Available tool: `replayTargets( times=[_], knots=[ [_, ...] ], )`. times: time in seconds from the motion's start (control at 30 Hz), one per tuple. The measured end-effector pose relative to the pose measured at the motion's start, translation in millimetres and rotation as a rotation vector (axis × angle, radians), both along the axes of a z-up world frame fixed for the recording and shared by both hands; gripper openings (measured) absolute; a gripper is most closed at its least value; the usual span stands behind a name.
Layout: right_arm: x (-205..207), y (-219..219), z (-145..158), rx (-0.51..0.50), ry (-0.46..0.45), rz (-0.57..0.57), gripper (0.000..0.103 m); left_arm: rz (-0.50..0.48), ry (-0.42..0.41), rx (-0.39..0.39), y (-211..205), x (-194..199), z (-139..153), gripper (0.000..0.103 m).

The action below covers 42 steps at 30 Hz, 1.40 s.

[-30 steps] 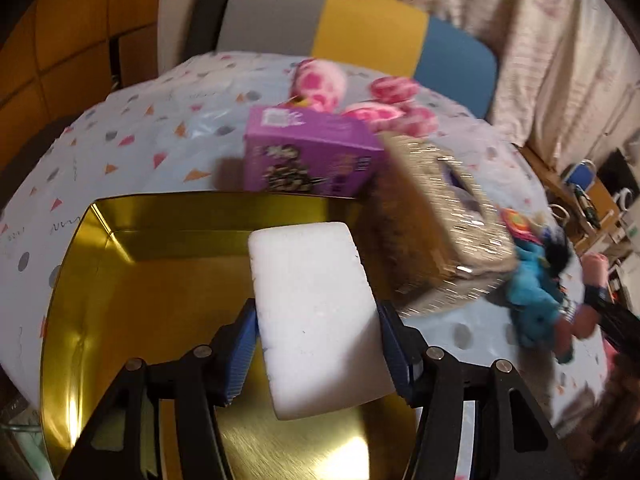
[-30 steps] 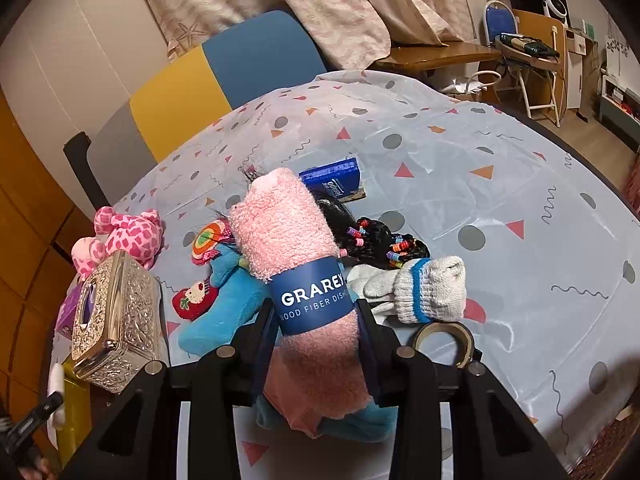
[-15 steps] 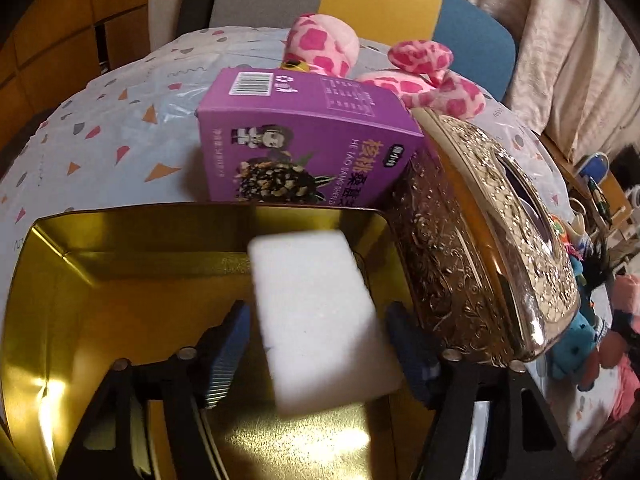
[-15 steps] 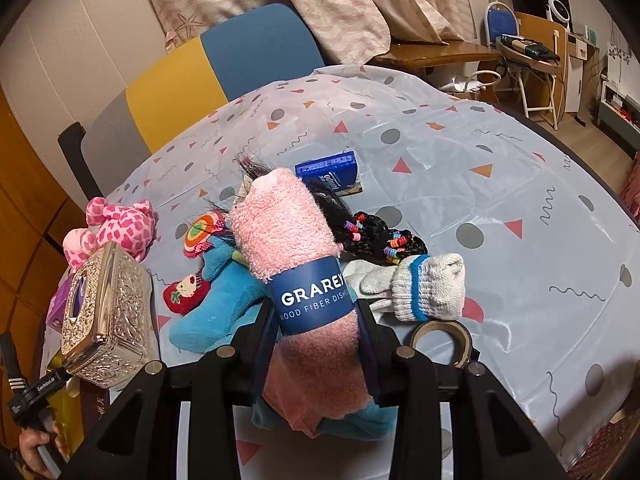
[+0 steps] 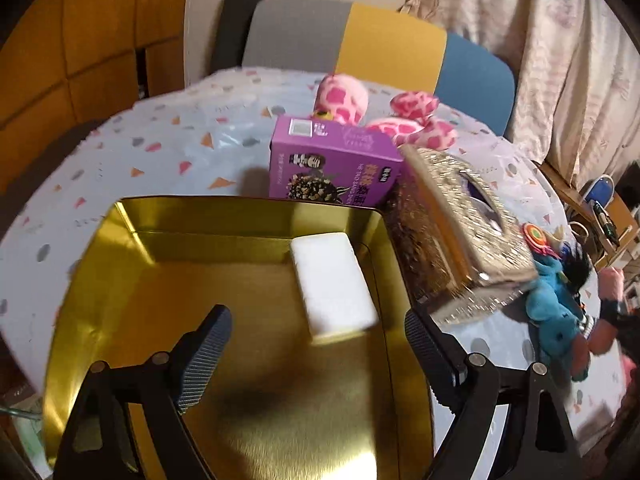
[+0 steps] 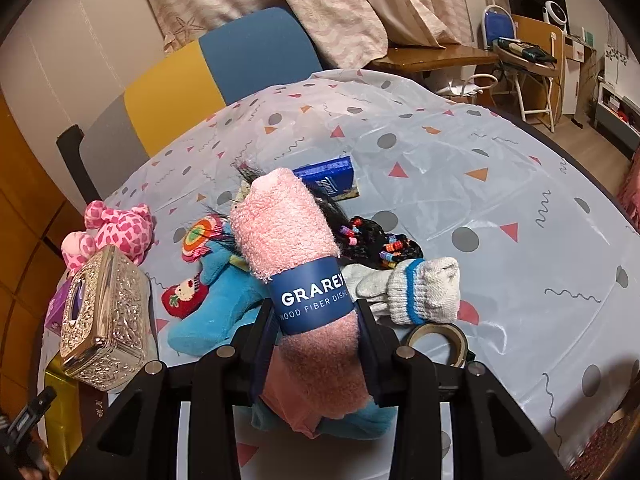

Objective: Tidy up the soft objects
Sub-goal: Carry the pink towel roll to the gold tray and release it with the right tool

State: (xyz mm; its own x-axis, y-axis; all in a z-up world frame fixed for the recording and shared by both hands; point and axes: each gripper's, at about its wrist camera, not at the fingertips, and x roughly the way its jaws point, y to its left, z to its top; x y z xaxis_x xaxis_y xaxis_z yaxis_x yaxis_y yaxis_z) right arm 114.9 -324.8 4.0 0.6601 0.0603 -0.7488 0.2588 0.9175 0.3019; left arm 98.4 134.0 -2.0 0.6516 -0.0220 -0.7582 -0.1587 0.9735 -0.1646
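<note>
In the left wrist view a white sponge block (image 5: 330, 280) lies inside the gold tin (image 5: 128, 280), near its far right corner. My left gripper (image 5: 316, 344) is open and empty above the tin. In the right wrist view my right gripper (image 6: 316, 332) is shut on a rolled pink dishcloth (image 6: 288, 232) with a blue paper band, held above the table. Under it lie a blue plush toy (image 6: 216, 308), a white knit glove (image 6: 420, 288) and a black-haired doll with beads (image 6: 376, 240).
A purple box (image 5: 332, 168) and an ornate silver tissue box (image 5: 456, 236) stand behind and right of the tin. A pink spotted plush (image 6: 116, 228) lies by the tissue box (image 6: 104, 308). A tape roll (image 6: 436, 340) and a blue packet (image 6: 328, 176) lie on the patterned tablecloth (image 6: 500, 184).
My left gripper opened and let go of the white sponge, which now lies in the tin; the gripper then pulled back. The right gripper still holds the pink cloth, barely moved.
</note>
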Motion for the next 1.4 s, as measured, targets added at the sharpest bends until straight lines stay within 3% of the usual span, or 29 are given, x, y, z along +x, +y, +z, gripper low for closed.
replayTargets(
  times=[0.13,0.27,0.57,0.83,1.03,1.17,1.23,1.4],
  knots=[
    [-3,7,4,0.012,-0.004,0.032,0.038,-0.004,-0.036,0.053,-7,-24,10,0.093],
    [-10,30,9,0.042,0.003,0.093,0.038,-0.008,-0.040,0.051,-6,-37,13,0.093],
    [-22,139,17,0.208,0.078,0.362,0.038,0.034,-0.039,0.026,7,-53,15,0.093],
    [-26,252,19,0.345,0.182,0.562,0.038,0.126,-0.062,0.010,45,-70,20,0.093],
    [-20,317,10,0.312,0.251,0.622,0.040,0.193,-0.071,-0.015,74,-82,17,0.093],
    [-15,333,0,0.274,0.280,0.621,0.041,0.213,-0.067,-0.023,84,-88,13,0.093],
    [-14,338,-2,0.247,0.274,0.622,0.046,0.213,-0.058,-0.030,86,-88,10,0.093],
    [-20,335,8,0.151,0.217,0.620,0.046,0.205,-0.055,-0.031,86,-89,6,0.093]
  ],
)
